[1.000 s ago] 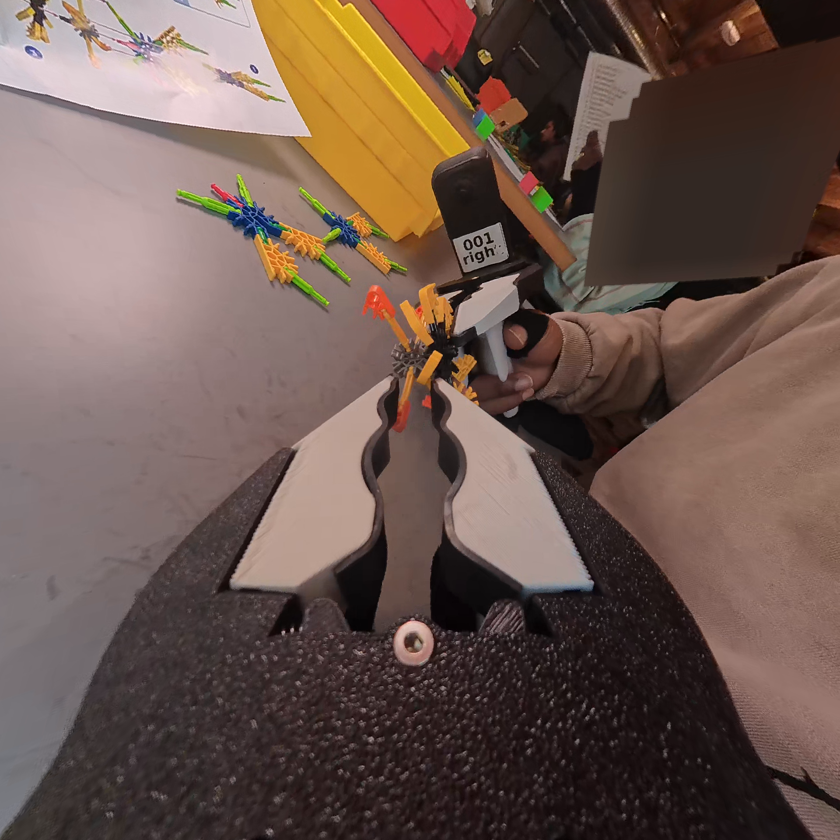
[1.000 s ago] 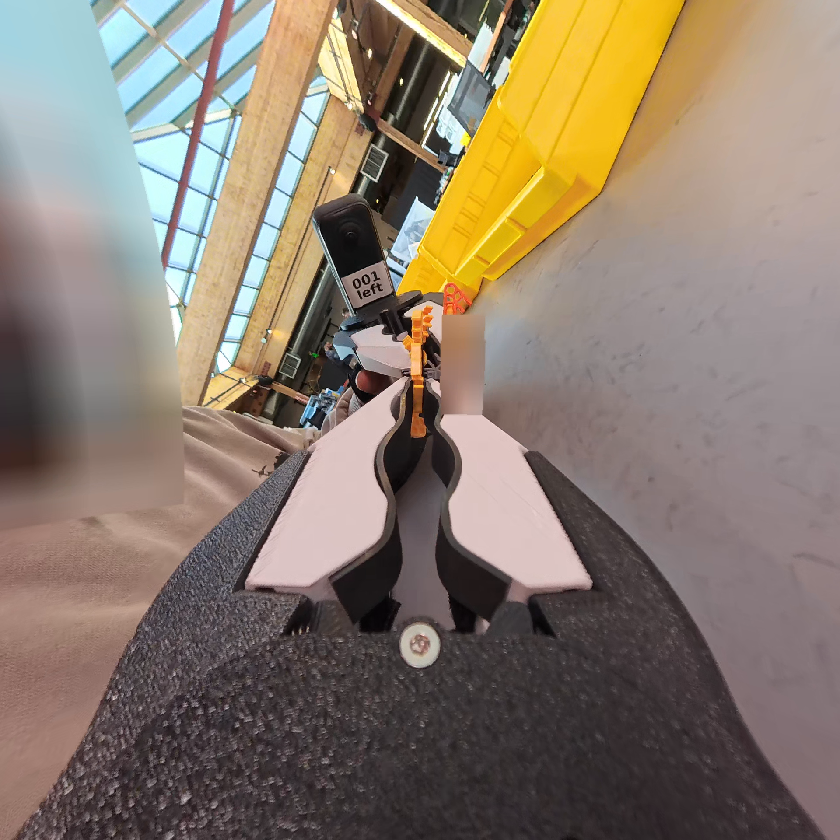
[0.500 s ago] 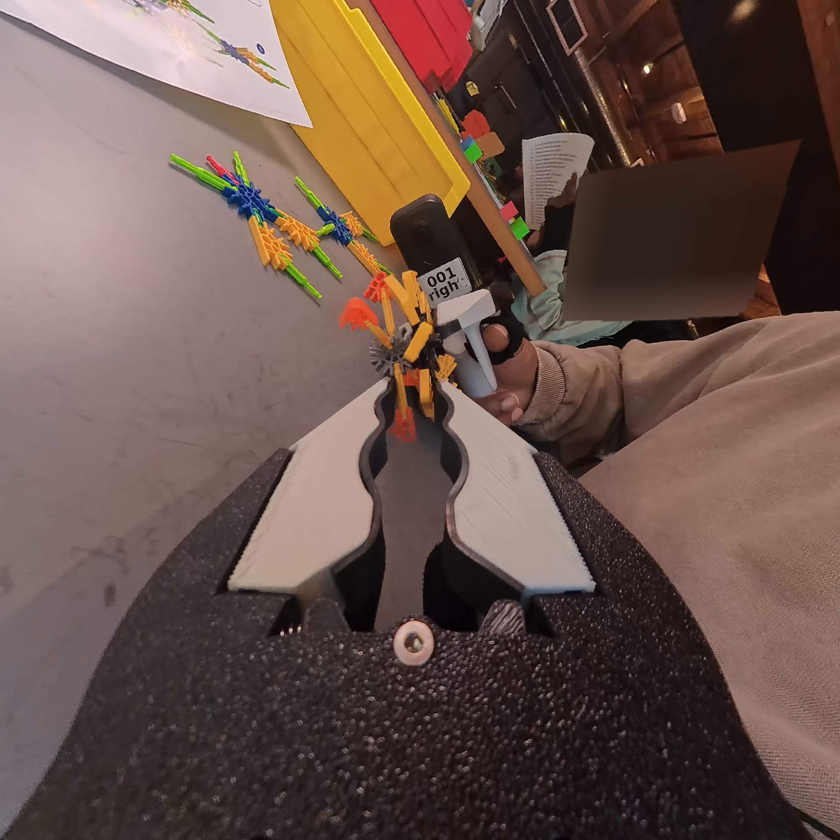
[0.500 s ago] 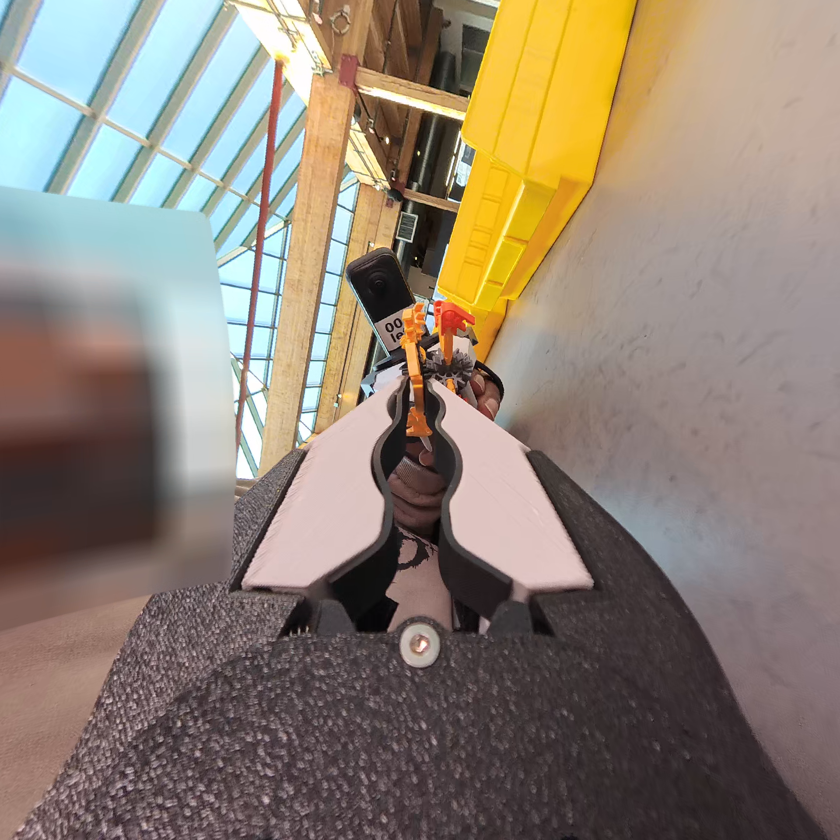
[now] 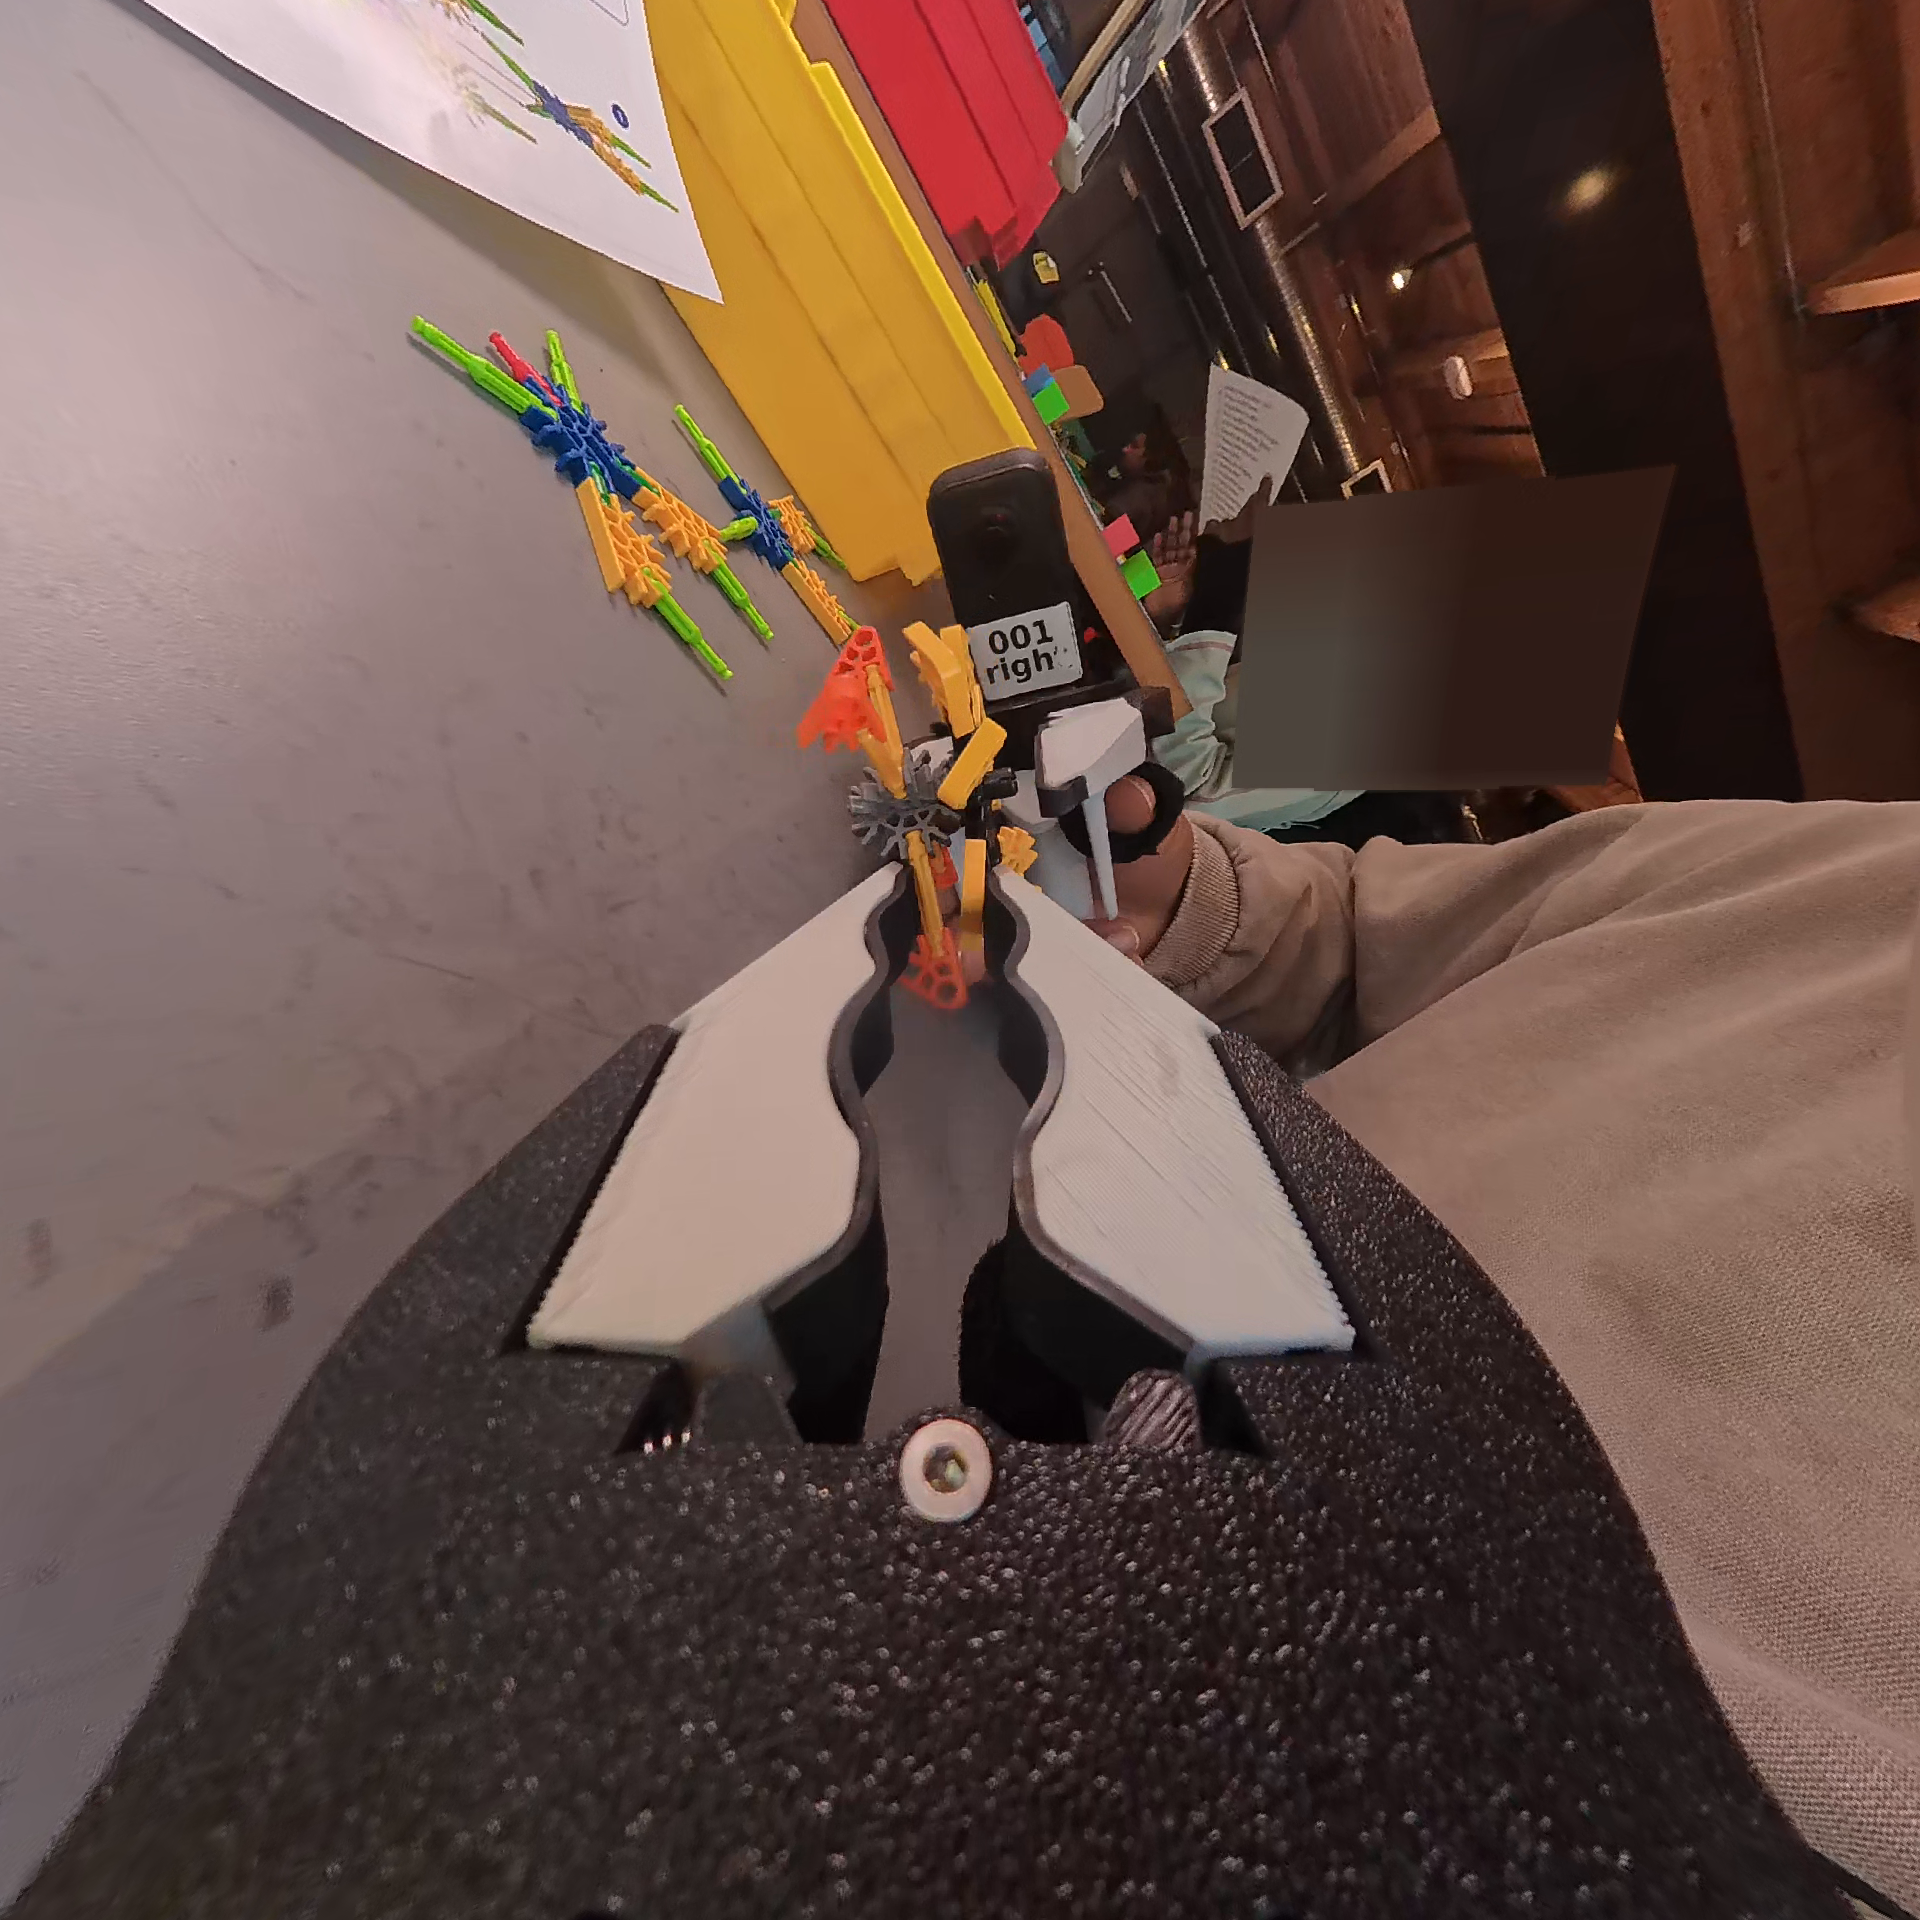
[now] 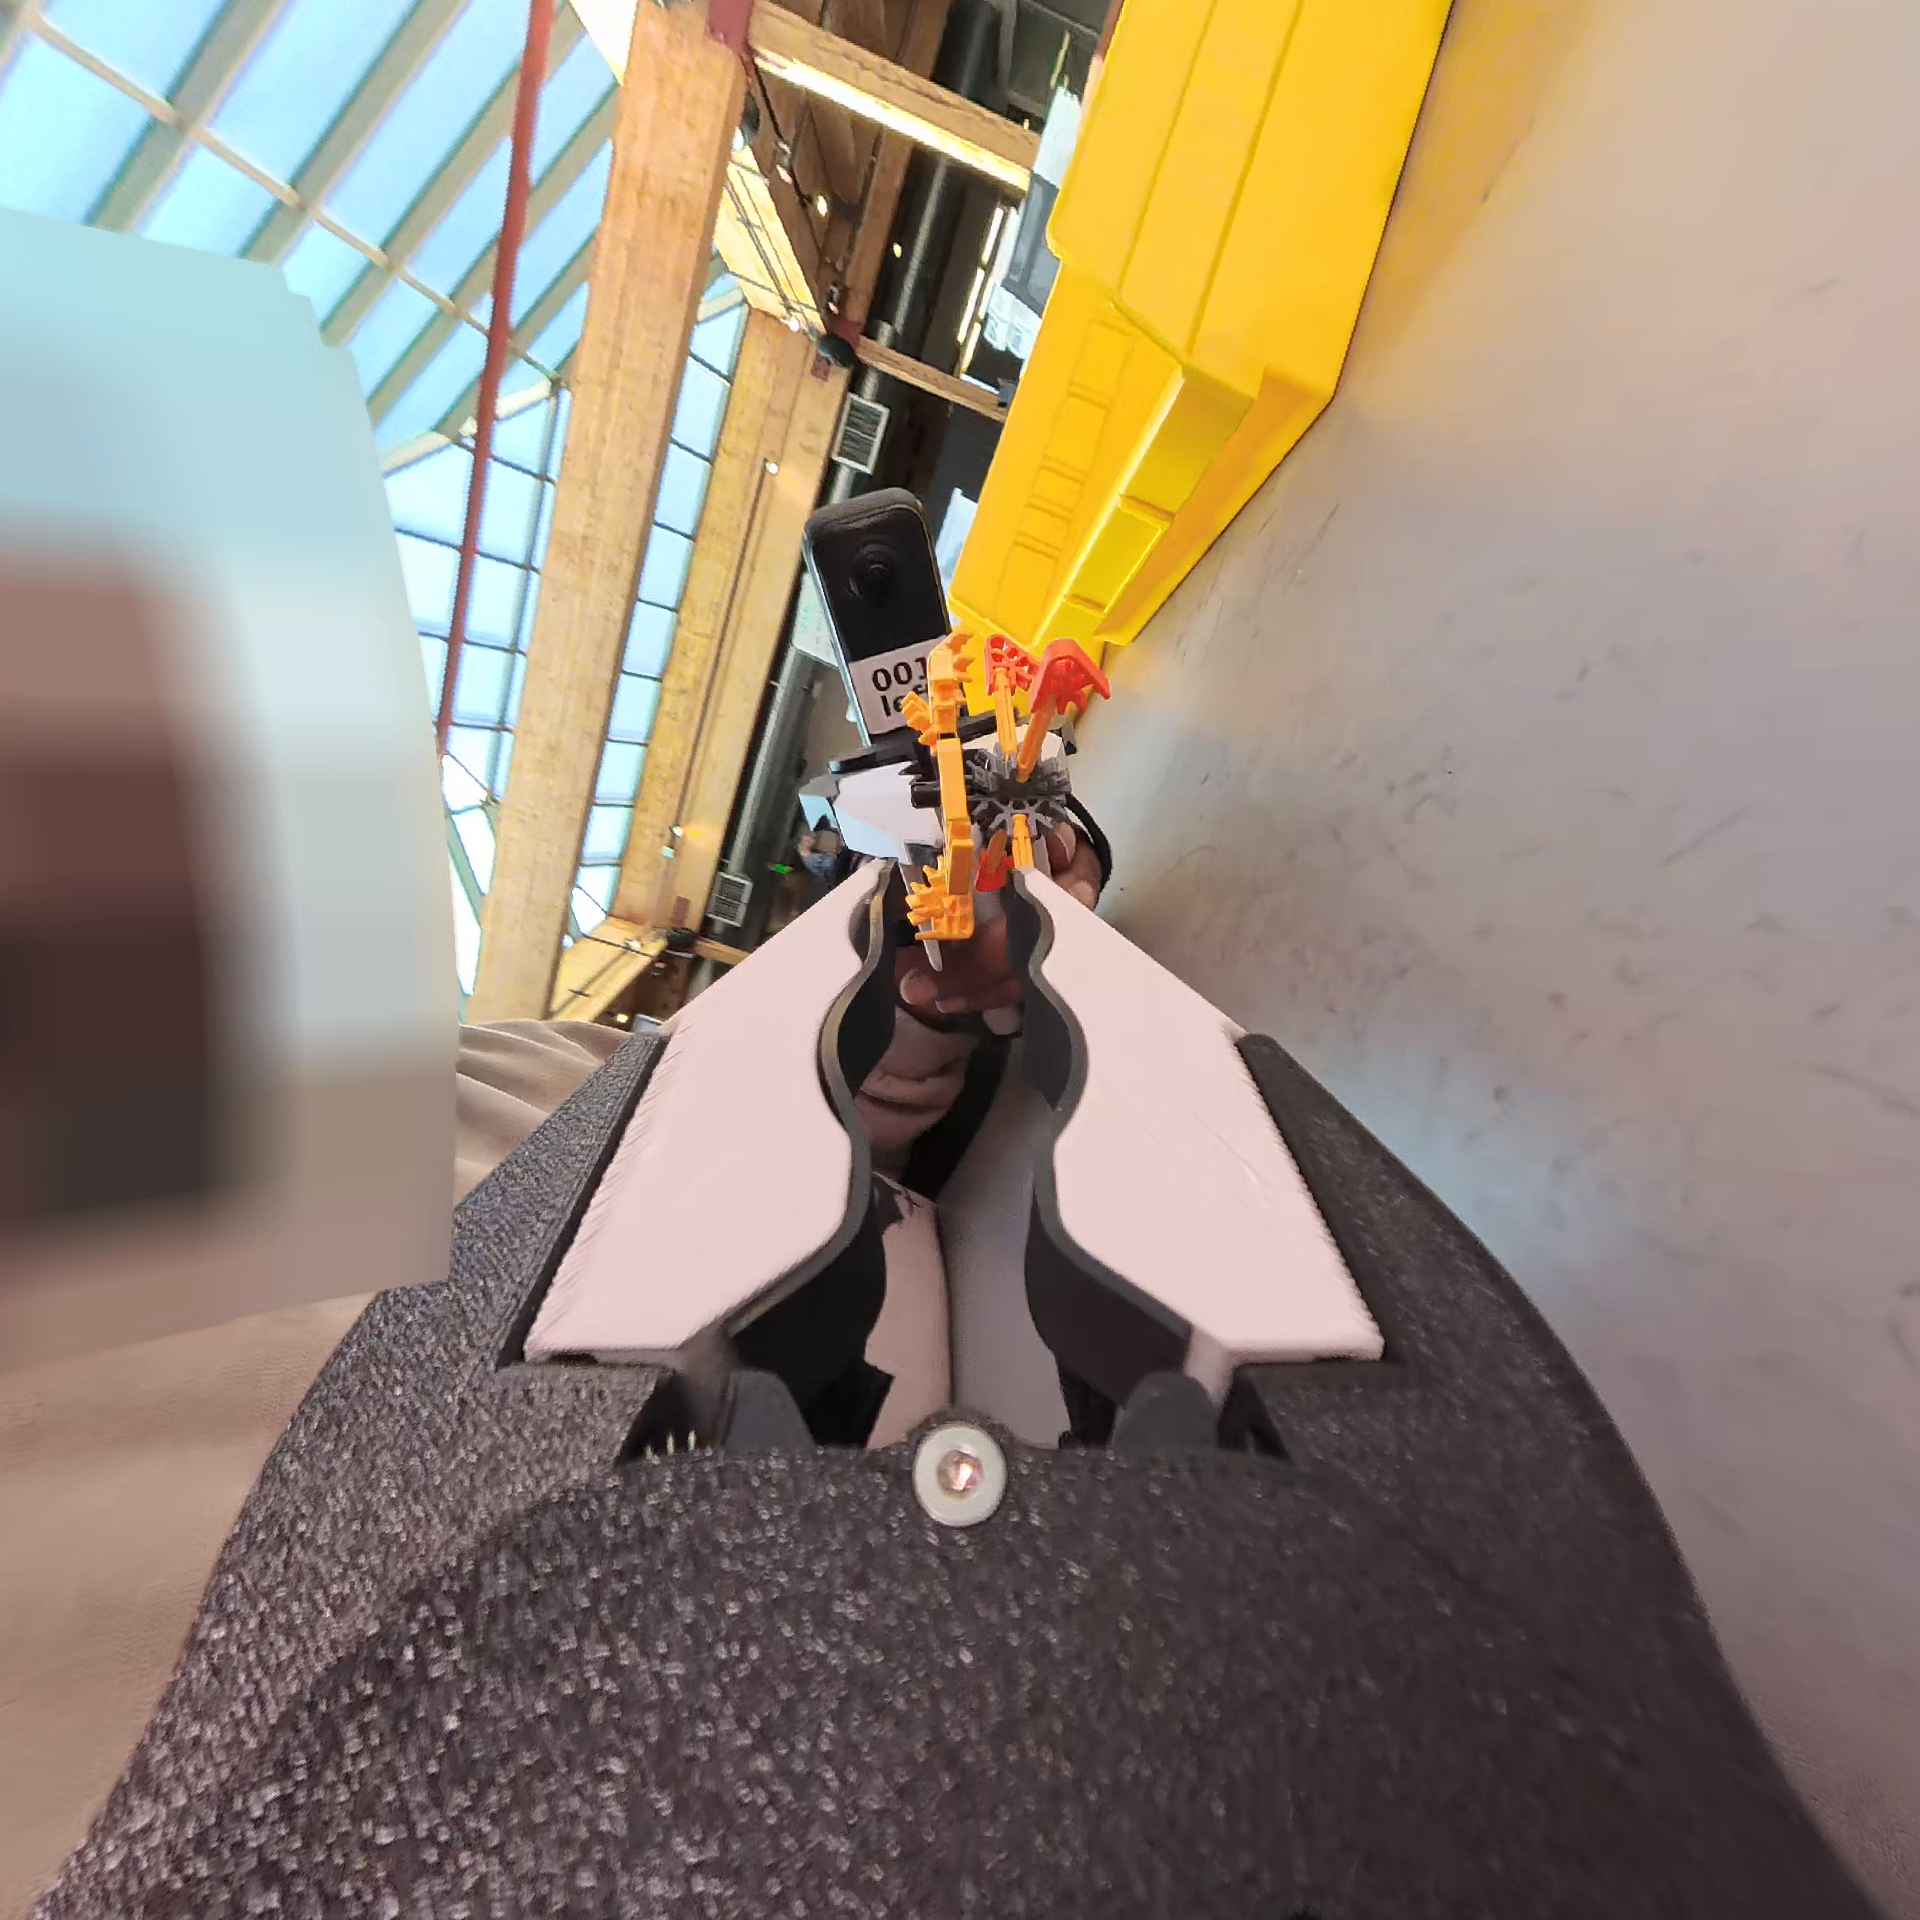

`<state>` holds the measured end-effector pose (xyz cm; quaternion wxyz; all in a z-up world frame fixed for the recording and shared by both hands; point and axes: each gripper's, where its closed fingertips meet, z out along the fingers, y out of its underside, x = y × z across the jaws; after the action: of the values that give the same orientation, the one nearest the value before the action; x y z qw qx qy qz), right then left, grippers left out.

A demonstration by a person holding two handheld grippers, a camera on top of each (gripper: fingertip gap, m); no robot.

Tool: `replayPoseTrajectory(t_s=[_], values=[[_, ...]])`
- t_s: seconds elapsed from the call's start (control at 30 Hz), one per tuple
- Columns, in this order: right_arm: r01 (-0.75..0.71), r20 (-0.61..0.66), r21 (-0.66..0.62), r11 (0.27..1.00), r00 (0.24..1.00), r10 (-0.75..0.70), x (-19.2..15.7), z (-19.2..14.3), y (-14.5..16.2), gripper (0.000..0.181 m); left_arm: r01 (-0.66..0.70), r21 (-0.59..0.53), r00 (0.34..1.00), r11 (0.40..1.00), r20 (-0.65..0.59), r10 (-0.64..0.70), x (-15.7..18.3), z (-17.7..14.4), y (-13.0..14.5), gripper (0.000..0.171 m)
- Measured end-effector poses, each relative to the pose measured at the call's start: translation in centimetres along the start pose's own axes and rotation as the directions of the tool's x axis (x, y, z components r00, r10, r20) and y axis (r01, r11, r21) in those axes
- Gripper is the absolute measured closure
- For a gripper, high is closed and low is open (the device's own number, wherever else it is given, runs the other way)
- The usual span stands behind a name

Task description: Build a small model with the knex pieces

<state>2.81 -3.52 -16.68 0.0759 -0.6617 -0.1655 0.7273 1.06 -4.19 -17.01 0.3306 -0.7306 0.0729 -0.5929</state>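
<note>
Tilted upright since earlier, the toy assembly [image 5: 925, 790] seems clamped in both grippers' jaws above the table [image 5: 260, 831].

Glossy plastic toy assembly [image 5: 925, 800]; matt scuffed table [image 5: 260, 831]; smooth plastic bin [image 5: 831, 343].
</note>
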Motion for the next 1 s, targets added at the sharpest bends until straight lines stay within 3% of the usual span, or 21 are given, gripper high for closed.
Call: replayPoseTrajectory(t_s=[0.17, 0.4, 0.57, 0.7, 0.87, 1.0], values=[[0.114, -0.079, -0.003, 0.993, 0.990, -0.114, 0.2, -0.6, -0.4, 0.179, 0.030, -0.011, 1.000, 0.999, -0.006, -0.030, -0.1, 0.1, 0.3, 0.160], [0.372, -0.171, -0.123, 0.920, 0.905, -0.389, 0.4, -0.8, 0.0, 0.180, 0.105, -0.066, 0.994, 0.992, -0.018, -0.106, -0.3, 0.3, 1.3, 0.157], [0.314, -0.147, -0.205, 0.927, 0.927, -0.346, 0.7, -0.9, 1.0, 0.180, -0.079, -0.172, 0.988, 0.982, 0.116, 0.100, -1.4, -1.1, 1.8, 0.133], [0.316, -0.132, -0.278, 0.907, 0.923, -0.362, 1.3, -0.5, 1.8, 0.180, -0.184, -0.178, 0.964, 0.967, 0.160, 0.212, -1.6, -2.0, 1.1, 0.128], [0.356, -0.116, -0.393, 0.848, 0.896, -0.429, 1.8, 0.2, 3.3, 0.180, -0.240, -0.240, 0.941, 0.941, 0.179, 0.285, -2.2, -0.9, 1.7, 0.128], [0.421, -0.147, -0.446, 0.790, 0.836, -0.529, 2.3, -0.2, 3.4, 0.179, -0.246, -0.328, 0.926, 0.912, 0.198, 0.321, -2.8, 0.0, 2.8, 0.140]])
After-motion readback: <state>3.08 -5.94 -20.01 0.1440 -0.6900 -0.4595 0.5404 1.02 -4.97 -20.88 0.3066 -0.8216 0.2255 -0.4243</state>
